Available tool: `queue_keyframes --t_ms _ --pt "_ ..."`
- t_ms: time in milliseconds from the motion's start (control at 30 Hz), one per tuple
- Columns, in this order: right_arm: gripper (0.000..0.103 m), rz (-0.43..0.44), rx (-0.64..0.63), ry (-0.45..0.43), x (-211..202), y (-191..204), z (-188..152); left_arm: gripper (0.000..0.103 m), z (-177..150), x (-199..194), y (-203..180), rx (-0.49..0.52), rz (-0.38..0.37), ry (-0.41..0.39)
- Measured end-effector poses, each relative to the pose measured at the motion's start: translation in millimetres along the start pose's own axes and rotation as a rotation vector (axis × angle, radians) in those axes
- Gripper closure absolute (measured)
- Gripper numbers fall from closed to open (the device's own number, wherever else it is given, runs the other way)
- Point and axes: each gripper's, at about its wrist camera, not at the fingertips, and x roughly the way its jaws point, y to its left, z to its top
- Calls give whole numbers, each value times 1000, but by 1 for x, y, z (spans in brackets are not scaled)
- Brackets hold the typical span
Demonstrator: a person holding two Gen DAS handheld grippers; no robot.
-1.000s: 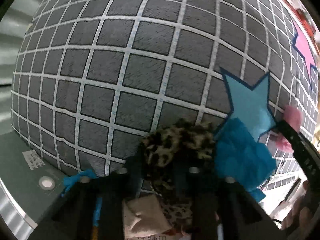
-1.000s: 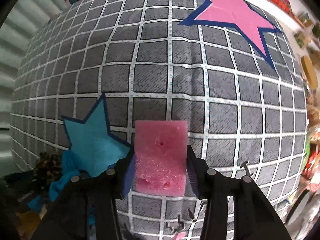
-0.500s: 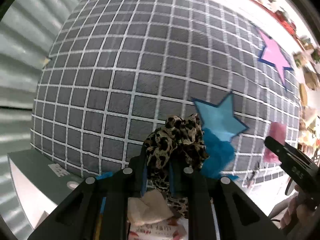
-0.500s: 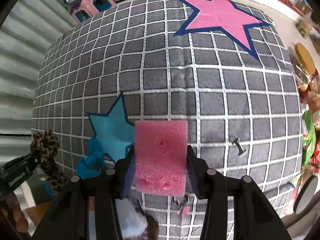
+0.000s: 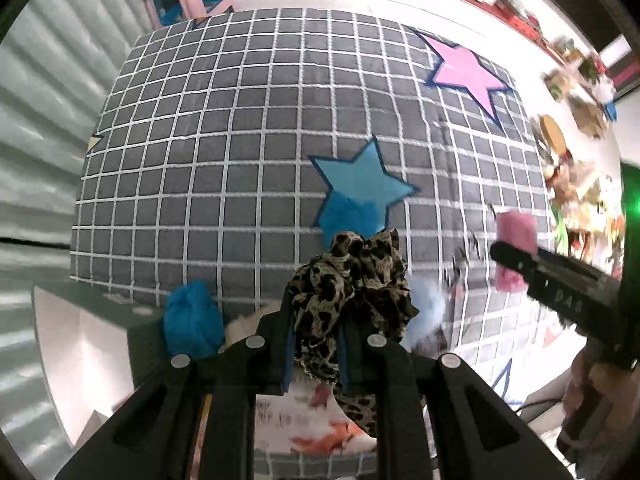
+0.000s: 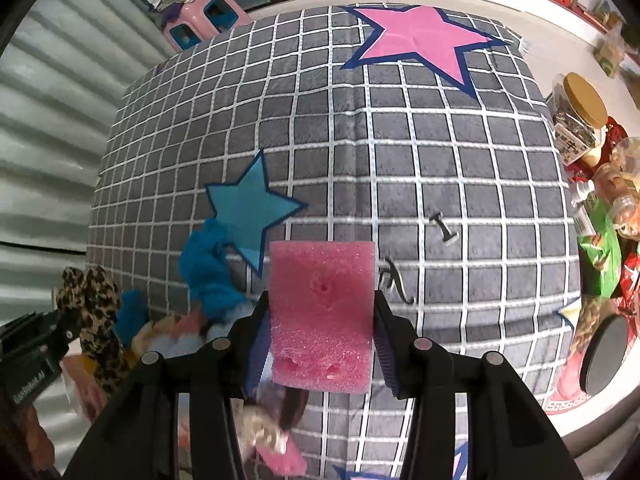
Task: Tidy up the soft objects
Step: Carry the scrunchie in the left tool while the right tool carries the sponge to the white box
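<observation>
Both grippers are loaded above a grey grid-patterned mat. Left gripper clenches a leopard-print scrunchie, which bunches up between its 2 fingers and hangs down behind them. Right gripper grasps a pink foam block squarely between its fingers, the block standing upright and filling the gap. A blue fuzzy cloth lies on the mat at the lower tip of a blue star, left of the foam block; a pink star sits at the mat's far side. From the left wrist, the right gripper and its block appear blurred at right. Items heaped under the grippers are largely hidden and hard to identify. Jars and packets at the right edge are cut off.
</observation>
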Motion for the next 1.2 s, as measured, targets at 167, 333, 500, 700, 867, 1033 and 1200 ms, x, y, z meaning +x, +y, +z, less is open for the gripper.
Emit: queue_keyframes --t_ms 167,333,500,700,867,1033,1200 --pt "55 6 -11 -1 4 12 -16 84 -36 -17 -7 60 -16 -10" --pt "55 -6 -5 -14 -7 19 -56 84 -74 -32 -13 139 -43 -16" --pt "55 -26 -2 8 -11 33 -105 84 -121 -40 -17 264 -59 -8" --pt "55 -30 -4 32 -11 59 -158 84 -171 -46 -6 334 -63 4" --pt "55 -25 -14 51 -8 89 -194 84 -200 -53 7 386 -32 -14" --pt "55 -14 -50 71 -6 119 -220 84 -220 -58 28 379 -26 -28" --pt "55 -10 -99 78 -7 146 -231 84 -233 -68 56 305 -26 -53"
